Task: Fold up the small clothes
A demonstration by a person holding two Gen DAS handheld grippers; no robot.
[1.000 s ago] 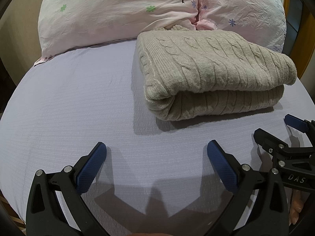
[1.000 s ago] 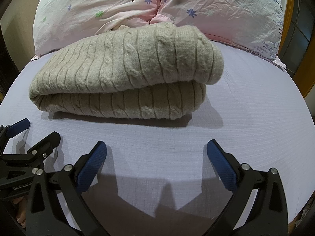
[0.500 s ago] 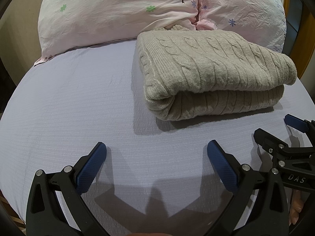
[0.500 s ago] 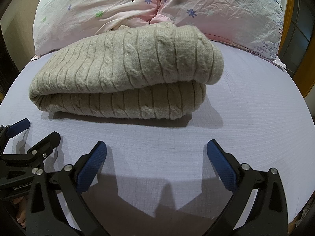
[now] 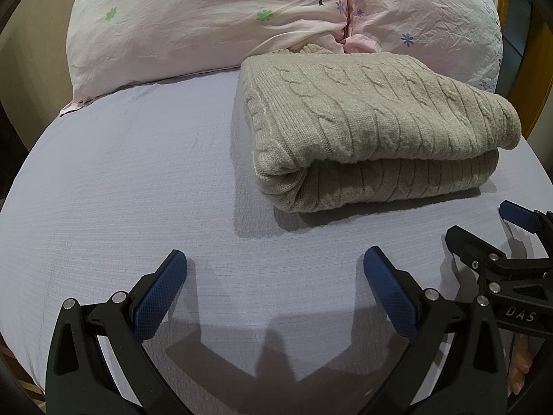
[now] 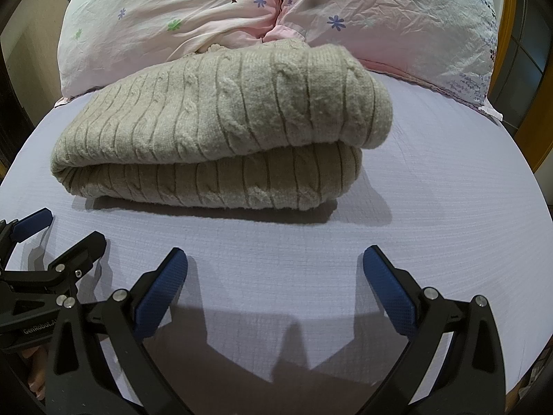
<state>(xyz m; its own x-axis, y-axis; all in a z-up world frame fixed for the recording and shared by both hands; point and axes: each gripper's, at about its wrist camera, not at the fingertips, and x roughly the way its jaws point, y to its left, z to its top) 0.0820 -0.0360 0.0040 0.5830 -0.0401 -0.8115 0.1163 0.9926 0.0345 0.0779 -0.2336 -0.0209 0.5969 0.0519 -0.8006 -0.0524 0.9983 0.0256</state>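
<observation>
A beige cable-knit sweater (image 5: pixel 373 128) lies folded in a thick bundle on the lilac bed sheet (image 5: pixel 121 190), its far edge against the pillows. It also shows in the right wrist view (image 6: pixel 221 131). My left gripper (image 5: pixel 274 276) is open and empty, low over the sheet, in front and to the left of the sweater. My right gripper (image 6: pixel 274 276) is open and empty, a little in front of the sweater. Each gripper shows at the edge of the other's view: the right gripper (image 5: pixel 484 231) and the left gripper (image 6: pixel 65 228).
Two pink flowered pillows (image 5: pixel 207 24) (image 6: pixel 397 17) lie side by side behind the sweater. A wooden frame (image 5: pixel 532 69) stands at the bed's right edge. The sheet (image 6: pixel 449 207) curves down at both sides.
</observation>
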